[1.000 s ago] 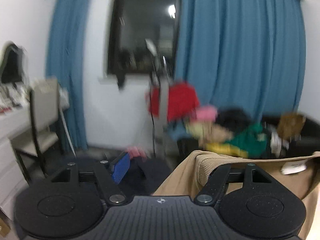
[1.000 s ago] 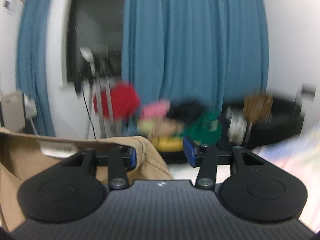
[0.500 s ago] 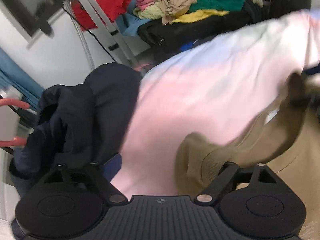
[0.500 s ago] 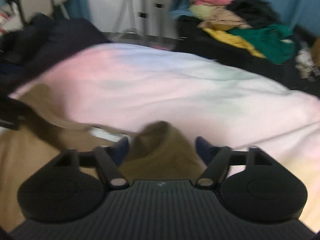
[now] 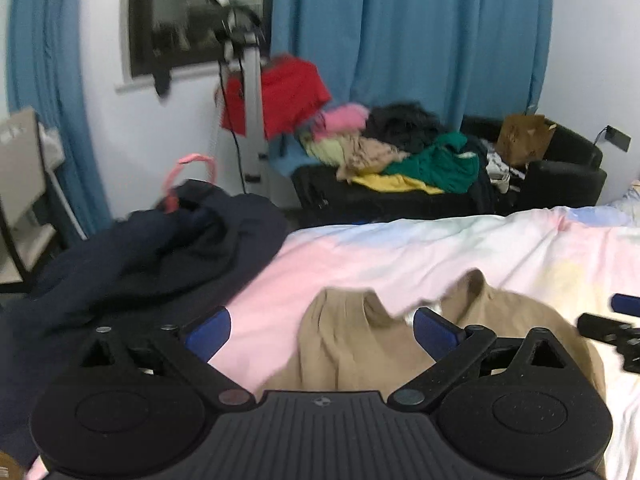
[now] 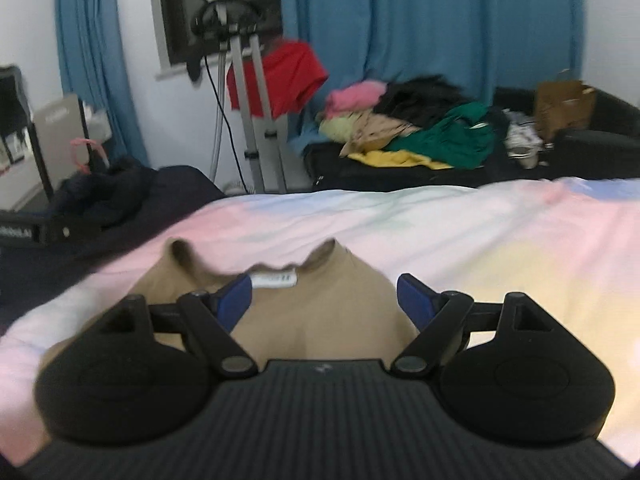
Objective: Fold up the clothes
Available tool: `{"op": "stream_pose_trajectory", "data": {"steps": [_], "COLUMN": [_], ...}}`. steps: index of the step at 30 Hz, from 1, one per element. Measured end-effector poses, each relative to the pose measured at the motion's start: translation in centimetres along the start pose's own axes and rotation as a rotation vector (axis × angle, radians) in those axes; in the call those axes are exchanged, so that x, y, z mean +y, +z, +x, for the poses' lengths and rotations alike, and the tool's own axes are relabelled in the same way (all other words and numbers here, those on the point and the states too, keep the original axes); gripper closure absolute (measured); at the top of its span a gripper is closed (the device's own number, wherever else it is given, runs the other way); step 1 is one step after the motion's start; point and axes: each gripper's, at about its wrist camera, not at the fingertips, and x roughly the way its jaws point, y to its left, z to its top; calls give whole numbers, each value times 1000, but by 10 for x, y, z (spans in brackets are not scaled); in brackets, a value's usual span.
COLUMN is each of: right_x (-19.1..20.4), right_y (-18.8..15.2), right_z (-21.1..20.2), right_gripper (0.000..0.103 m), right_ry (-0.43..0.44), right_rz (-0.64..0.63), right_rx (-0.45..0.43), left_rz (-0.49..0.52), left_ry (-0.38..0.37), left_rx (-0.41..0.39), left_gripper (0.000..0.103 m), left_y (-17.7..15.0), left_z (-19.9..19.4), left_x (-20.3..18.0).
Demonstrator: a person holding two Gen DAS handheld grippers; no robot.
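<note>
A tan top (image 5: 360, 344) lies flat on the pastel bed sheet (image 5: 400, 256), collar towards the far side. In the right wrist view its collar carries a white label (image 6: 276, 280). My left gripper (image 5: 322, 330) hovers over the top's left shoulder with its jaws opening. The cloth lies under the wide gap and neither blue pad presses on it. My right gripper (image 6: 326, 300) stands open over the top's (image 6: 320, 320) right shoulder, and its pads are also clear of the cloth. Each gripper shows at the edge of the other's view.
A heap of dark navy clothing (image 5: 140, 248) covers the bed's left corner. Beyond the bed, a black sofa (image 5: 560, 176) holds a pile of coloured clothes (image 5: 400, 156) and a brown paper bag (image 5: 524, 136). A red garment (image 5: 288, 92) hangs on a metal stand. A chair (image 5: 24, 184) stands at the left.
A second ago both grippers held the tan top up in the air by its shoulders. The top has since come down flat onto the bed, and both jaws have let go and spread.
</note>
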Motion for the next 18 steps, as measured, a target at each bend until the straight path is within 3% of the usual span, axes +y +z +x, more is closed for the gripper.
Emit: {"op": "stream_pose_trajectory", "data": {"steps": [4, 9, 13, 18], "right_x": [0, 0, -3, -20], "right_y": [-32, -65, -92, -130], "right_z": [-81, -164, -212, -232], "right_gripper": [22, 22, 22, 22], "right_ry": [-22, -21, 10, 31], "right_rz": [12, 47, 90, 152], "right_rx": [-84, -146, -170, -172], "left_rz": [-21, -41, -112, -313], "left_ry": [11, 10, 6, -3], "left_rx": [-81, -120, -68, 4], "left_gripper": [4, 0, 0, 0], "left_y": [-47, -105, -135, -154], "left_z": [-105, -190, -221, -215], "left_x": [-16, -29, -23, 19]}}
